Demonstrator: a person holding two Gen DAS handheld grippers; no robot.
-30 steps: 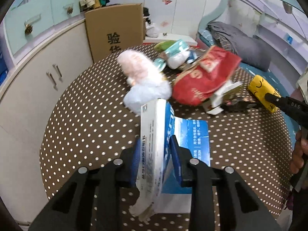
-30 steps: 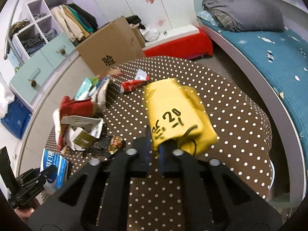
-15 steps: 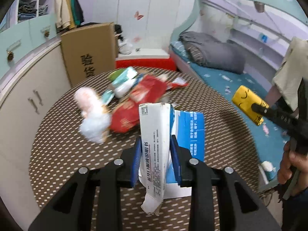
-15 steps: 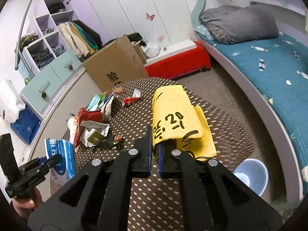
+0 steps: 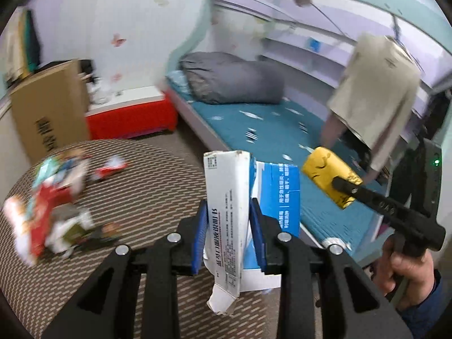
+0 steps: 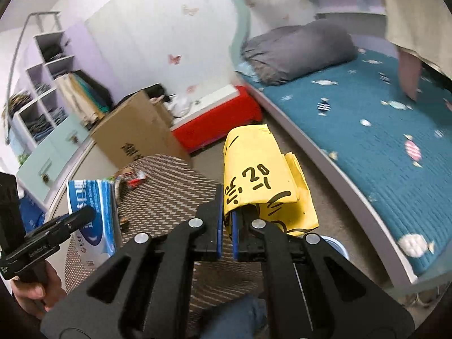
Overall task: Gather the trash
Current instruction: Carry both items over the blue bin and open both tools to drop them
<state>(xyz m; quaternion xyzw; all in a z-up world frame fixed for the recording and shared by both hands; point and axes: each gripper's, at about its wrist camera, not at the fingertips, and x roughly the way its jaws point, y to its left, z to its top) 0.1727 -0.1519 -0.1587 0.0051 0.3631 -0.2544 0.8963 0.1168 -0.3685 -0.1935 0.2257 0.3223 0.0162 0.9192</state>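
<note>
Swung away from the desk (image 5: 147,186) toward the bed since a second ago; left gripper (image 5: 227,226) jaws clamped on blue-white box (image 5: 226,206), right gripper (image 6: 226,226) jaws shut on yellow packet (image 6: 254,163); wrapper pile (image 5: 50,203) left on desk; bin near desk edge, not reached.

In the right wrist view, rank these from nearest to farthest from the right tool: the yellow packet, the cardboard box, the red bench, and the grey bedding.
1. yellow packet: clamped in the right tool, straight ahead.
2. cardboard box: on the floor past the table, ahead and left.
3. red bench: behind the box, by the wall.
4. grey bedding: on the bed, upper right.
</note>
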